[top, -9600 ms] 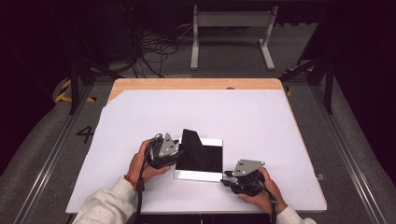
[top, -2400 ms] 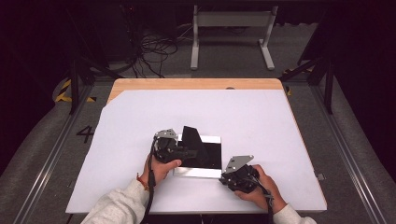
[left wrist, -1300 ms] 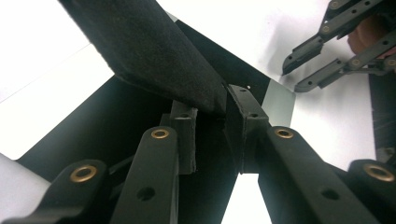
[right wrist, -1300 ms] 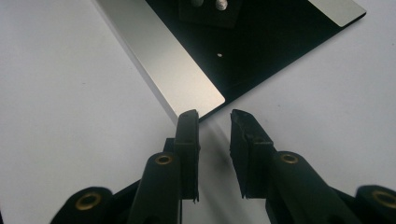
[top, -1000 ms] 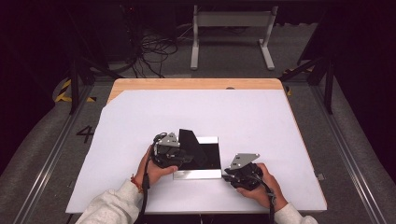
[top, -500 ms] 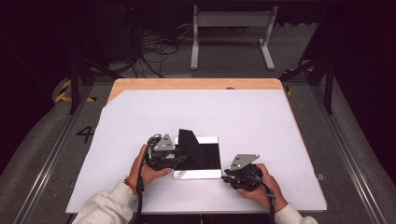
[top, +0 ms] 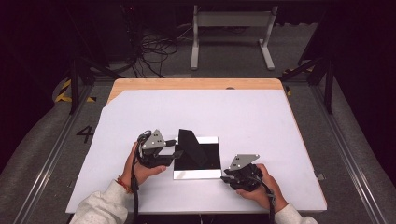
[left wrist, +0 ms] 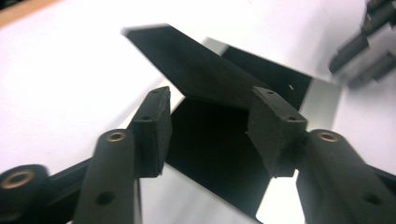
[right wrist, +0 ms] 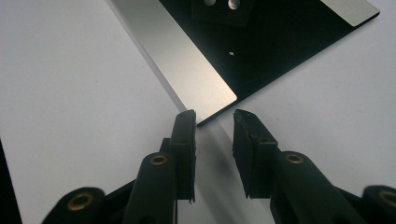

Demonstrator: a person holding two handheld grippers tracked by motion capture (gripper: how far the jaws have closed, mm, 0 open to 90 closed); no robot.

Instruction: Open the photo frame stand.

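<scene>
A black-and-silver flat panel [top: 198,161] is lying on the white table [top: 261,121], toward its near edge, with a black flap [left wrist: 196,70] tilting up from its left part. The left gripper [left wrist: 208,128] is sitting at the flap's edge; its jaws have just been opening, the pads standing apart on either side and gripping nothing. The right gripper [right wrist: 214,122] is resting at the panel's near right corner, jaws parted around that corner without clamping it.
</scene>
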